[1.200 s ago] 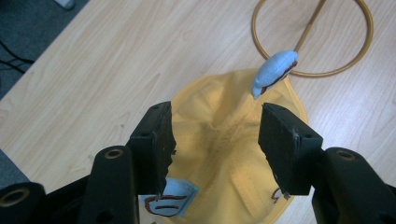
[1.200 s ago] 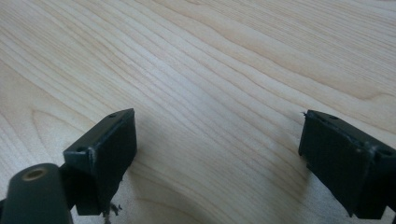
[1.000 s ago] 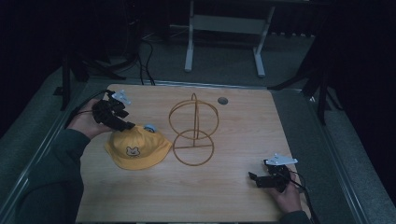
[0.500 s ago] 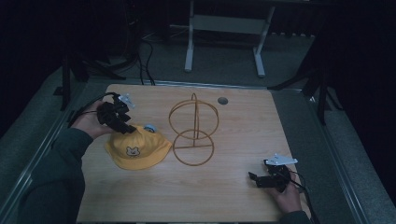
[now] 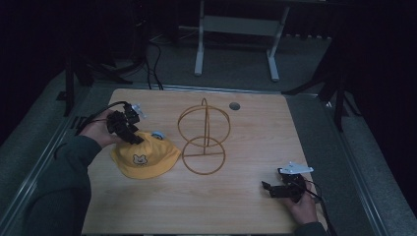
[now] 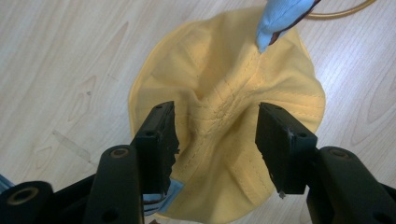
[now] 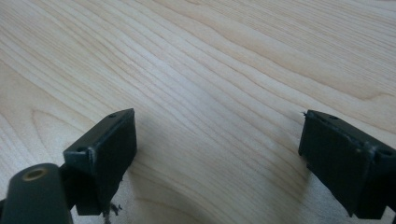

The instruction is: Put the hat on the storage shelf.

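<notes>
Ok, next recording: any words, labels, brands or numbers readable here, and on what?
No readable text anywhere.
Yellow cloth bucket hat: a small cartoon animal face on its front, no lettering legible.
Light blue tab at the hat's edge: no print to be made out.
Gold wire hat stand and light wooden table: unmarked.

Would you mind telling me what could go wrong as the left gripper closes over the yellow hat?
1. The left gripper, whose jaws have just been closing, straddles only the puckered crown of the yellow hat; it may pinch a thin fold that slips.
2. The wire stand stands close beside the hat; a lifted brim might snag it or tip it.
</notes>
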Demonstrator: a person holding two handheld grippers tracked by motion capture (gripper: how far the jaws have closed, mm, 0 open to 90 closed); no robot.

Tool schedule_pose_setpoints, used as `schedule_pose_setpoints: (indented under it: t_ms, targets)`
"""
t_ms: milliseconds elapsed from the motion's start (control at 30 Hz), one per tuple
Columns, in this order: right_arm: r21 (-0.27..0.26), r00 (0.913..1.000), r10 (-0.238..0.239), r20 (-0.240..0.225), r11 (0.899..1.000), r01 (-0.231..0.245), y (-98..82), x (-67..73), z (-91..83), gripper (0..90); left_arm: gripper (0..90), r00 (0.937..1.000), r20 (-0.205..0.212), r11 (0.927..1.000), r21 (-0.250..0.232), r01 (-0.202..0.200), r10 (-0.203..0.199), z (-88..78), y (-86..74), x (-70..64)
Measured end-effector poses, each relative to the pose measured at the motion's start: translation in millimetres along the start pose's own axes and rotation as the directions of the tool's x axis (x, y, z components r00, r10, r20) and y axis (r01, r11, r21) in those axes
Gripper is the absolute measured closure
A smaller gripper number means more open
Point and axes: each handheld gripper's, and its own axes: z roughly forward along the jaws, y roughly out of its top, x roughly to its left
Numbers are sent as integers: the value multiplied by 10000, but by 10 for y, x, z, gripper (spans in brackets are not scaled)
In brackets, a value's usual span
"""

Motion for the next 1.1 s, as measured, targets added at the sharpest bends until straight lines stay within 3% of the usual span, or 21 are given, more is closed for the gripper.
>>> schedule_pose_setpoints:
  t_ms: [300, 467, 867, 1100]
  targets:
    - [-4, 10000, 6, 0, 10000, -6, 0, 0, 0, 112, 698, 9988, -346, 9991, 231, -344, 352, 37, 10, -35]
    - [-2, 10000, 4, 0, 10000, -4, 0, 0, 0, 112, 826, 9982, -289, 9982, 302, -509, 518, 34, 13, -64]
    - [1, 10000, 4, -1, 10000, -4, 0, 0, 0, 112, 847, 9980, -249, 9981, 232, -573, 579, -74, 8, -78]
    - [-1, 10000, 5, 0, 10000, -5, 0, 0, 0, 112, 847, 9986, -355, 9992, -123, -385, 381, -174, -16, -56]
